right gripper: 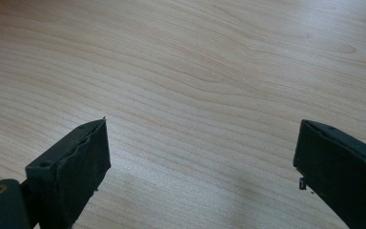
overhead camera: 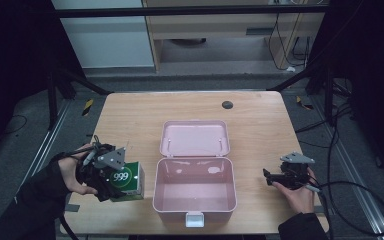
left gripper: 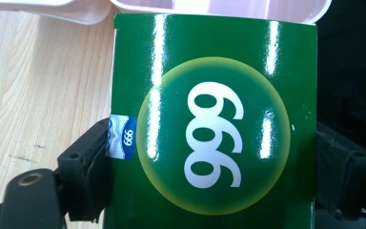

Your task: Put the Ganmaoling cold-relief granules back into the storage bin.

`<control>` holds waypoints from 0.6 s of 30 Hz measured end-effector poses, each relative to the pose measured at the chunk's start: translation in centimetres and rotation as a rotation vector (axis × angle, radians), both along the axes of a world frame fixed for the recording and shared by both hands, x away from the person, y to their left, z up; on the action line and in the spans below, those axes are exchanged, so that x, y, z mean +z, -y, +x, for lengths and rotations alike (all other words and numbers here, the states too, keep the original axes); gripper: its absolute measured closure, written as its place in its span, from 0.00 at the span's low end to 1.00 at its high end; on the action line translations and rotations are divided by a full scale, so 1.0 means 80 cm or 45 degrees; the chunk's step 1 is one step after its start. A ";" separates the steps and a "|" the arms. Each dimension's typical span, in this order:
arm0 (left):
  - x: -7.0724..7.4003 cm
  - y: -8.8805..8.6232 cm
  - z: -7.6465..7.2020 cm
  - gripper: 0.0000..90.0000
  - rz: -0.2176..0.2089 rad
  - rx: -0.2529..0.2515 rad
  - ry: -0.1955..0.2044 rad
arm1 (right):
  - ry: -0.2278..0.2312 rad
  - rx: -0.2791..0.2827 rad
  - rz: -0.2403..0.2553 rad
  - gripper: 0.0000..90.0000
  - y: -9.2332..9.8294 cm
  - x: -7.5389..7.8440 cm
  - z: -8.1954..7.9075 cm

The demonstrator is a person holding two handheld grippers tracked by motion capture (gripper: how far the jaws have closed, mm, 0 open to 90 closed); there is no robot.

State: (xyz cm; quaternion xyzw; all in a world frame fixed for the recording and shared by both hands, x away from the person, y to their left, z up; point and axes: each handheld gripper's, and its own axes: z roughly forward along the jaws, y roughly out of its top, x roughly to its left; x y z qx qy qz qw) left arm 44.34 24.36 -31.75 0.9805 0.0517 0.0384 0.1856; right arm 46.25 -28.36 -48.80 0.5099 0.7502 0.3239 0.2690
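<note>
1. A person's left claw [overhead camera: 122, 181] holds a green box [overhead camera: 128, 181] marked "999" at the near left of the tabletop [overhead camera: 130, 115], just beside an open pink case [overhead camera: 195, 192].
2. In the left gripper view, the two black jaws press on opposite sides of the box [left gripper: 214, 129], clamped wide across its width; the glossy printed face fills the space between them.
3. The case stands at the middle of the tabletop, its lid [overhead camera: 195, 137] laid back toward the far side and its tub showing nothing inside.
4. The step in hand appears to be carrying the box to the case, with the box seemingly held just clear of the wood.
5. The next move likely calls for lifting the box over the case's left wall, then lowering it into the tub before the jaws part.
6. The right claw [overhead camera: 266, 176] rests at the near right, well apart from the case.
7. In the right gripper view its jaws stand wide apart over bare wood, holding and touching nothing.
</note>
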 end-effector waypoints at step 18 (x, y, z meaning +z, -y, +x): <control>0.036 0.025 0.001 0.16 -0.030 -0.058 -0.011 | -0.005 0.002 -0.008 0.06 0.000 -0.001 0.000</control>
